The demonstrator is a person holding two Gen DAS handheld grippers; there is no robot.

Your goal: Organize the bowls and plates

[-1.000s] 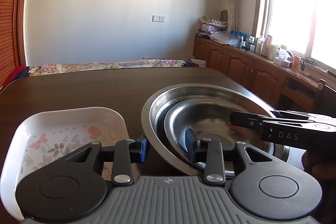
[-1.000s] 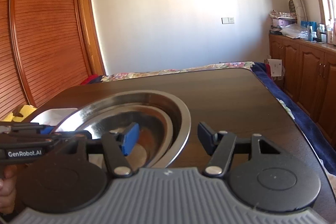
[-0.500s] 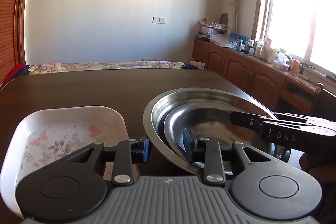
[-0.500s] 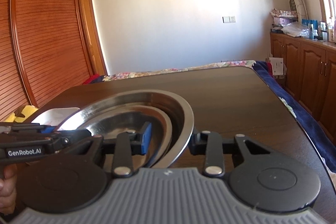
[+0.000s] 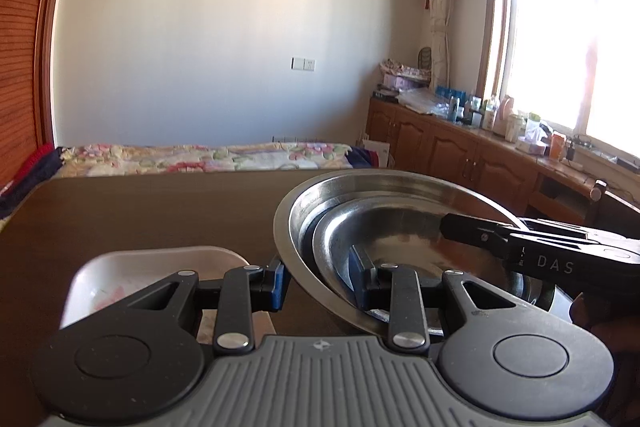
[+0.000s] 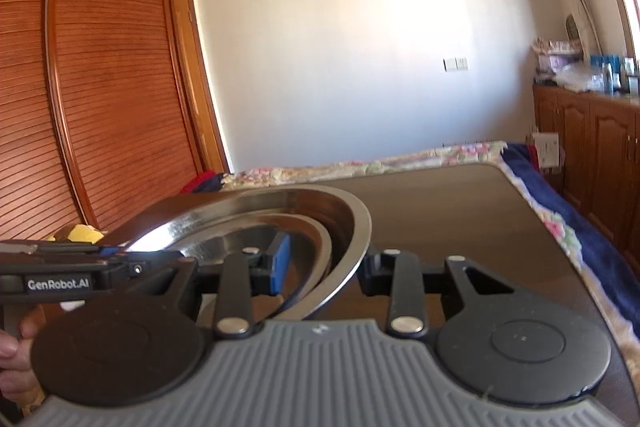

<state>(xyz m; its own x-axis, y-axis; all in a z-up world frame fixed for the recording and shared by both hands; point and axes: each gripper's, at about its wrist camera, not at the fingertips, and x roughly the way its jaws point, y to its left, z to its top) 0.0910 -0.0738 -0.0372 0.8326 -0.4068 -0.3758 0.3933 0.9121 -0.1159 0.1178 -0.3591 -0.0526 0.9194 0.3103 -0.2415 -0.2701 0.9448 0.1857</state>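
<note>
Left tongs (image 5: 318,283) clamped on the large steel bowl's (image 5: 320,203) near rim, right tongs (image 6: 326,265) clamped on its opposite rim, smaller bowl (image 5: 384,231) nested inside, white floral tray (image 5: 132,267) beside it on the counter (image 5: 160,203).

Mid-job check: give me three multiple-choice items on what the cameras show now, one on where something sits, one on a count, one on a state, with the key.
1. Where is the white dish relative to the metal bowls, seen from the left wrist camera?
A. To their left on the table
B. Inside the big bowl
C. On the far cabinet

2. How many metal bowls are nested together?
A. One
B. Two
C. Four

3. What is the right tool doing?
A. Hanging open over bare table
B. Clamped on the rim of the big bowl
C. Holding the white dish

Key: 1 A, the dish lies left of the bowls on the dark tabletop. 2 B, a smaller bowl sits inside the big one. 3 B, one pad stands inside the rim and one outside, having just closed; the left tool straddles the opposite rim likewise.
</note>
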